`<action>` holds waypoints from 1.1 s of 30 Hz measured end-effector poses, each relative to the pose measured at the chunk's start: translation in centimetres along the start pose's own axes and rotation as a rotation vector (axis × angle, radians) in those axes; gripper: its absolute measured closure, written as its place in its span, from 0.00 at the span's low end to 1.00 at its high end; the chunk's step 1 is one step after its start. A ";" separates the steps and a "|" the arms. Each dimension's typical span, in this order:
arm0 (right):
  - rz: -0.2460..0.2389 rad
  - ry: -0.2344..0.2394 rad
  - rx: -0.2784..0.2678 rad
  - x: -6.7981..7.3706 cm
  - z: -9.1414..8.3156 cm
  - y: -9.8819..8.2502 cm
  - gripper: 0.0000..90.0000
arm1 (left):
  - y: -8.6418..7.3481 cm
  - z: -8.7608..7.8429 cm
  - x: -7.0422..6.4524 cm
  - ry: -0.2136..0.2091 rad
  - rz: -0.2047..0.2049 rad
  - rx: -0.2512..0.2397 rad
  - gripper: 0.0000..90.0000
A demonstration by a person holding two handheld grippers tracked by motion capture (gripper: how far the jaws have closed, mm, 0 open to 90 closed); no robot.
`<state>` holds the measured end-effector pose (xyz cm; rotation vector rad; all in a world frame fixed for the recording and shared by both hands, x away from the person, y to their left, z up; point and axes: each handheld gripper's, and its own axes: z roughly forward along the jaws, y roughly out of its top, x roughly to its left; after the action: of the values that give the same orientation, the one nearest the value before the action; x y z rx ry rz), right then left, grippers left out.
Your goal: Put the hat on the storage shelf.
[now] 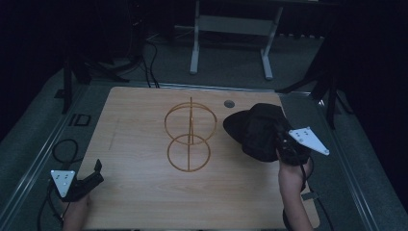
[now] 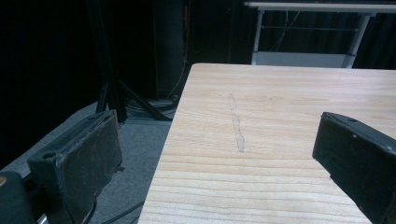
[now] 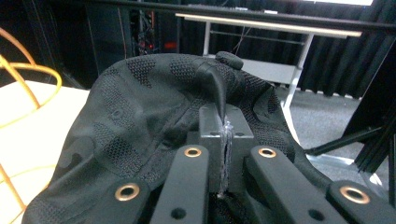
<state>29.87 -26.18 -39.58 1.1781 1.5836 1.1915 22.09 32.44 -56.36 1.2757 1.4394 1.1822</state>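
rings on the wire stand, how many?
2. Upper ring toward the table's far side, lower ring nearer the person, both on the wire stand's upright rod, left of the black cap.

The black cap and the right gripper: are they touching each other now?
Touching. In the right gripper view, the right gripper has its fingers closed on a fold of the black cap. The high view shows the cap hanging from it.

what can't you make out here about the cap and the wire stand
- Cap underside and table contact: high view, hidden by its own crown.
- Right gripper pads: right gripper view, shut on cap fabric that covers them.
- Wire stand: right gripper view, cut off by the left edge.
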 end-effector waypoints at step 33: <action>-0.027 0.015 -0.213 0.1 -2.3 10.9 0.99 | 0.0 0.0 0.0 -0.002 0.001 0.004 0.02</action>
<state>29.88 -25.27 -28.49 1.0093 1.4389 1.3187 22.13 32.44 -56.35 1.2797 1.4404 1.1790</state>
